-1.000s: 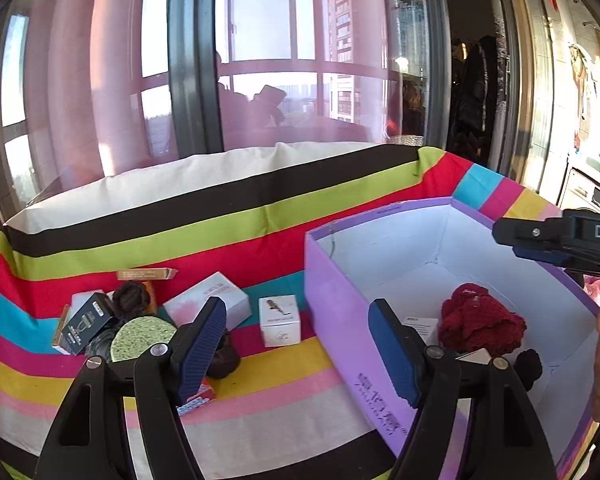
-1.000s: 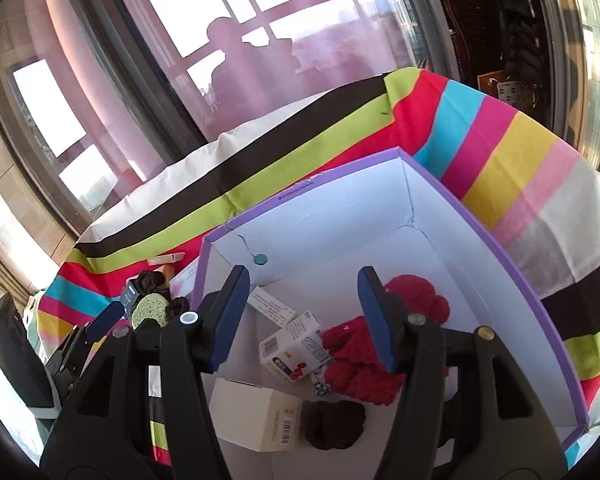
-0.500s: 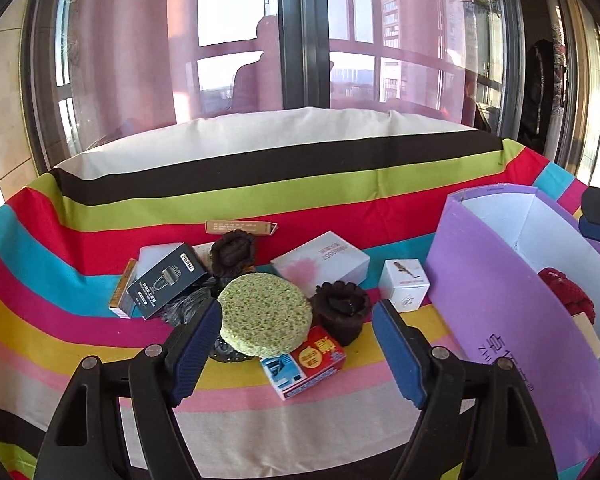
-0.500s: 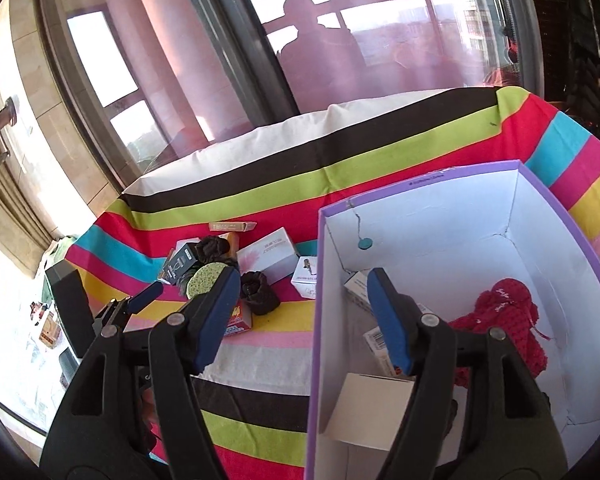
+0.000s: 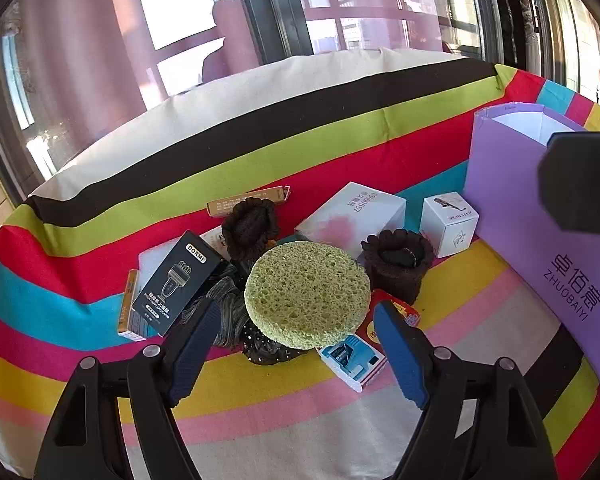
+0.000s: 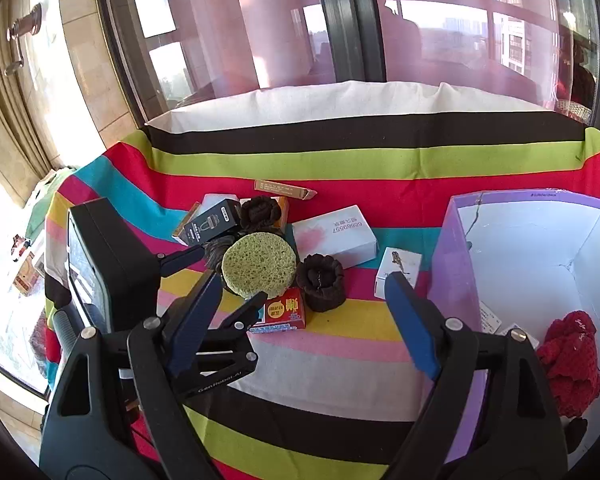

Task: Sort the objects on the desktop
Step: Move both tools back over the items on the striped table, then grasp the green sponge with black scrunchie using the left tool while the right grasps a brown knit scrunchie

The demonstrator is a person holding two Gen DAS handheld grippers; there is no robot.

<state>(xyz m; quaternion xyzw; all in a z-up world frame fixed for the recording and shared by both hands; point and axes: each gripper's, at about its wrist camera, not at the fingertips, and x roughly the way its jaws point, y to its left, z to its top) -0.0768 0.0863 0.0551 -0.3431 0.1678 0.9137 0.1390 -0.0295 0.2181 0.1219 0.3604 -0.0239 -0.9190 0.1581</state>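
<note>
Sponge, one, round, green, lies flat atop clutter on striped cloth, w/ two dark knit cups nearby. Left gripper wide open, empty, just before sponge; right gripper likewise. Only right view shows inside purple box: one red knit item.
</note>
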